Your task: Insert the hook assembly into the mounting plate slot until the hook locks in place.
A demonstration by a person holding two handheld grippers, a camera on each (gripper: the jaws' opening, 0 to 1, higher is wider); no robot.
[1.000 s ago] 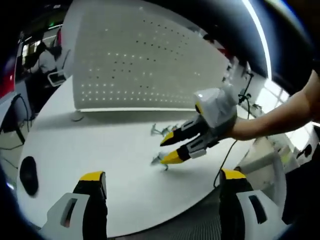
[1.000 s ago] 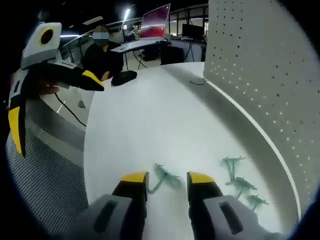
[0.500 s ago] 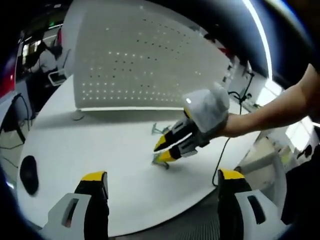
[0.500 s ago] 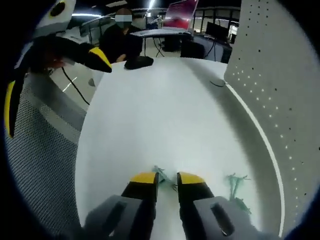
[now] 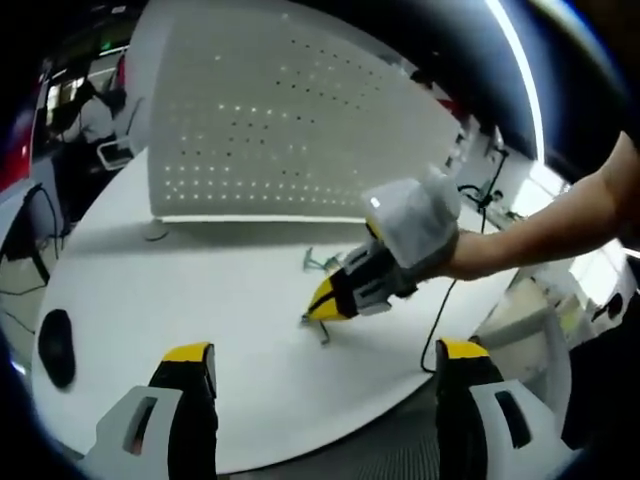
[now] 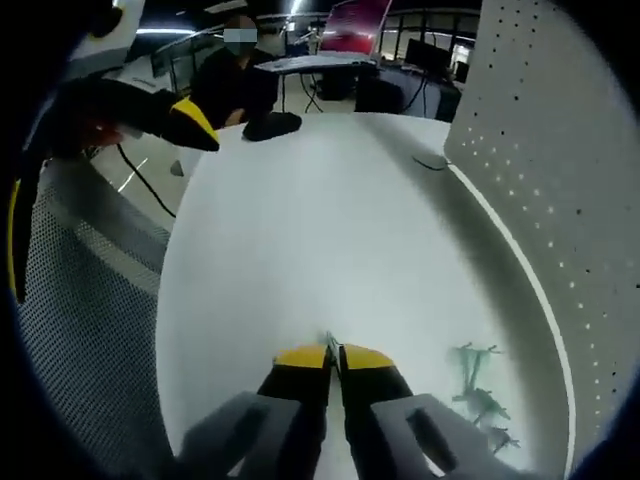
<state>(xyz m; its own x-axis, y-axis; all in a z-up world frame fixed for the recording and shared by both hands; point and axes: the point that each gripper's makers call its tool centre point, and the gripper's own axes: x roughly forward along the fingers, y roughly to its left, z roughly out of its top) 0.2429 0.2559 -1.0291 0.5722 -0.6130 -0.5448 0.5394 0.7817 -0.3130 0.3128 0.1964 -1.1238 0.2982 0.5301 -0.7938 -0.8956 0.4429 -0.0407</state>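
Down on the smooth white round bench [image 6: 300, 220], the right gripper [image 6: 334, 356] has its yellow-tipped fingers [image 6: 303, 357] pinched nearly together on a thin green wire hook [image 5: 318, 322], near the upright white perforated metal plate [image 5: 290, 130], while the left gripper [image 5: 325, 362] stands wide apart, holding nothing.

My views are dim and soft, fisheye-bent at the edges; ceiling strip light [image 5: 515, 60] glares; table [image 6: 300, 230] reads bright.
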